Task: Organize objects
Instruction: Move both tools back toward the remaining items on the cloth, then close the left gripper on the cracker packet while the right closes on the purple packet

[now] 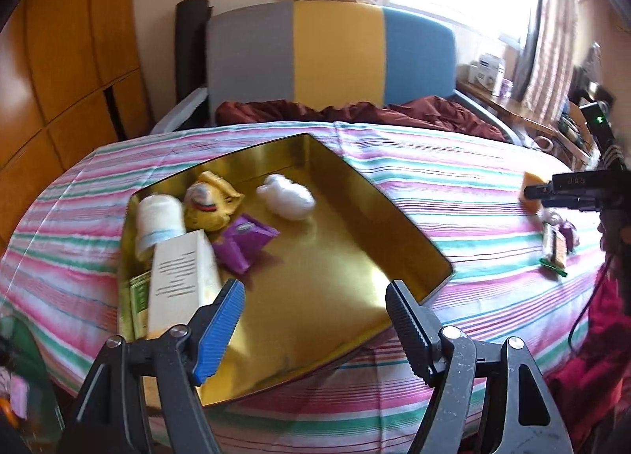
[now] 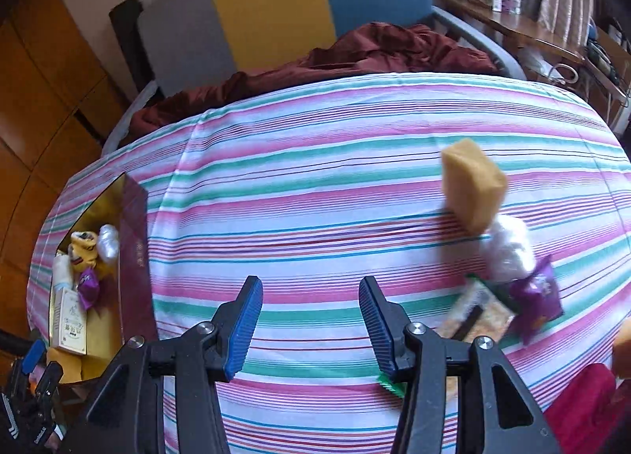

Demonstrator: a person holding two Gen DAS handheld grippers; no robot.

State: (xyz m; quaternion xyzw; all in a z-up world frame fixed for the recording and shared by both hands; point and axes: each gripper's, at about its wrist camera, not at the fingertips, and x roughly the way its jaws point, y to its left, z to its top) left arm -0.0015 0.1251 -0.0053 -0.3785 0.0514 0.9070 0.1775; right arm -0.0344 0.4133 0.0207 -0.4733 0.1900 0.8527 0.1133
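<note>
An open gold tin [image 1: 355, 257] lies on the striped cloth. It holds a rolled white towel [image 1: 159, 217], a yellow plush toy [image 1: 211, 205], a purple packet [image 1: 244, 241], a white fluffy lump [image 1: 286, 196] and a cream box [image 1: 183, 276]. My left gripper [image 1: 315, 288] hangs open over the tin's near part with nothing between its fingers. My right gripper [image 2: 310, 282] is open and empty above bare cloth. To its right lie an orange sponge [image 2: 473, 186], a clear bag [image 2: 508, 249], a purple packet [image 2: 538, 296] and a cracker packet [image 2: 479, 316].
A green packet [image 1: 138, 296] is wedged beside the cream box. A dark red blanket [image 2: 355, 56] and a grey, yellow and blue headboard [image 1: 335, 56] lie beyond the cloth. A wooden wardrobe [image 1: 59, 79] stands left, a cluttered desk [image 2: 552, 36] far right. Red fabric [image 2: 579, 402] is at the near right.
</note>
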